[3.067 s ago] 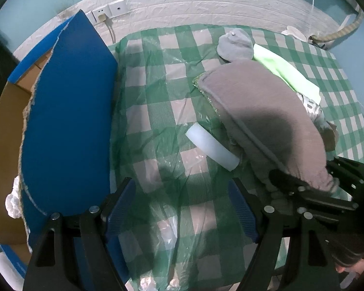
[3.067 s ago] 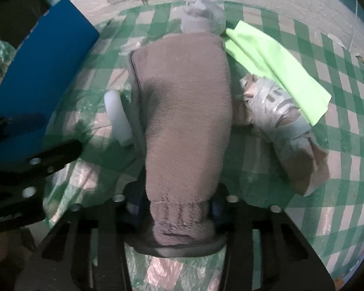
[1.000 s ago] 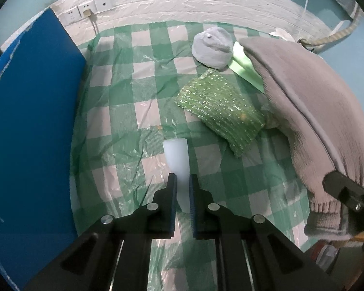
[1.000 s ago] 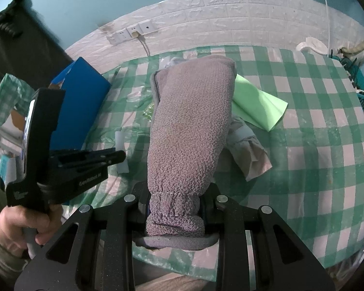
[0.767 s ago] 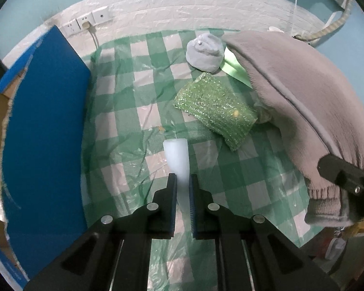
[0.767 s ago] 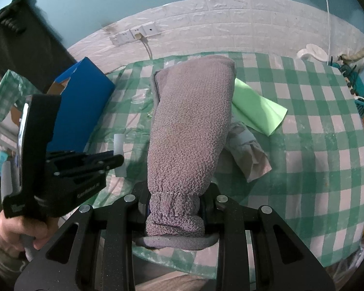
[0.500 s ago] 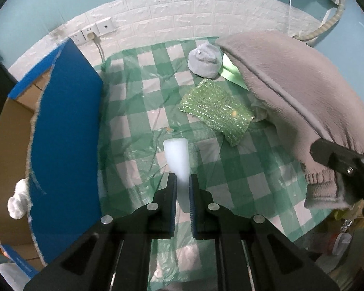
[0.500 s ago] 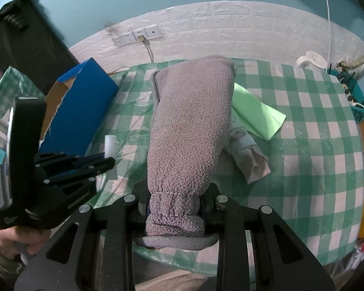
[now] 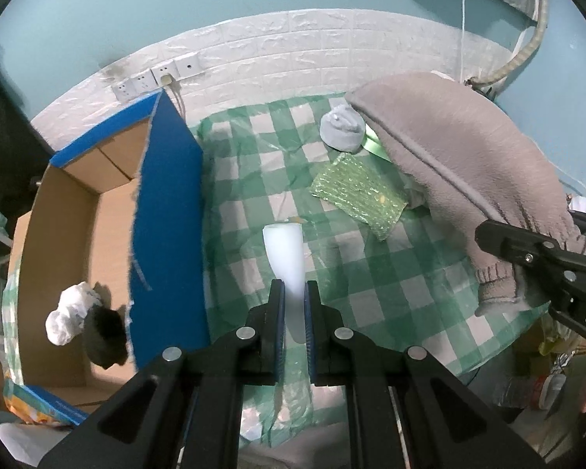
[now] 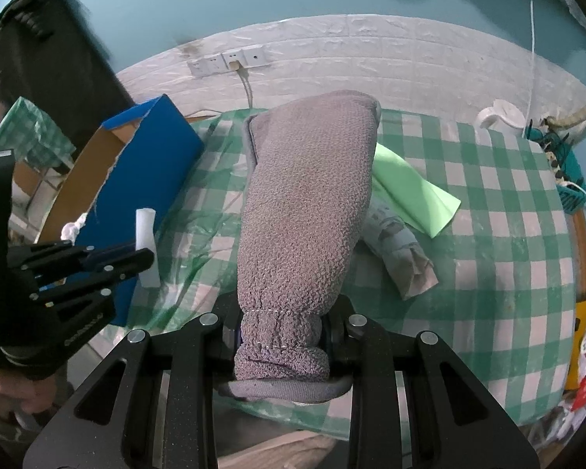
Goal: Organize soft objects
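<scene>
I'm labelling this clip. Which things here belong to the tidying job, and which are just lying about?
Job:
- white foam strip, in the left gripper
- grey fleece mitt, in the right gripper
- cardboard box

Lying about:
- wall sockets
- white jug
- hose

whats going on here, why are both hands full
A person is sorting soft things off a checked table with a gripper in each hand. The left gripper is shut on a white foam strip, held above the table. The right gripper is clamped on the cuff of a grey mitt. An open cardboard box beside the table already holds a white wad and something dark.
</scene>
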Tool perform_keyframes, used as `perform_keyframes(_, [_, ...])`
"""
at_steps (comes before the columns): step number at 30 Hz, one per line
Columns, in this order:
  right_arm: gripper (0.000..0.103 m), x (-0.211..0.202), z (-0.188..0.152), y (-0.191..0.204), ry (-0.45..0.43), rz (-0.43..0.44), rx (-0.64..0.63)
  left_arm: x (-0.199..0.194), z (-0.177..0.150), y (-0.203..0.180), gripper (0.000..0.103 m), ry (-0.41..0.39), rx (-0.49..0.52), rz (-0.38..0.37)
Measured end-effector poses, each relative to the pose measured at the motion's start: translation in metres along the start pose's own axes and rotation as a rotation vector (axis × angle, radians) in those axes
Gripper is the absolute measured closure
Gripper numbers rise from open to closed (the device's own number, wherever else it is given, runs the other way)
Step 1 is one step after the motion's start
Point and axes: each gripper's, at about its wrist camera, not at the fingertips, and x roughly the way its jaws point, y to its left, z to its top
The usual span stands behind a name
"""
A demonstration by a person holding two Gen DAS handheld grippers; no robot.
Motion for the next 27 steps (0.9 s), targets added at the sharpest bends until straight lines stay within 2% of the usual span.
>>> perform_keyframes(19, [0.076, -0.011, 0.013, 0.038, -0.023, 0.003, -0.065, -0.035, -0.007, 0.029, 0.094, -0.066, -0.030, 0.009])
perform_keyframes(27, [0.076, -0.012, 0.024, 0.064, -0.035, 0.029, -0.102, -0.051, -0.010, 0.050, 0.094, -0.103, -0.050, 0.035])
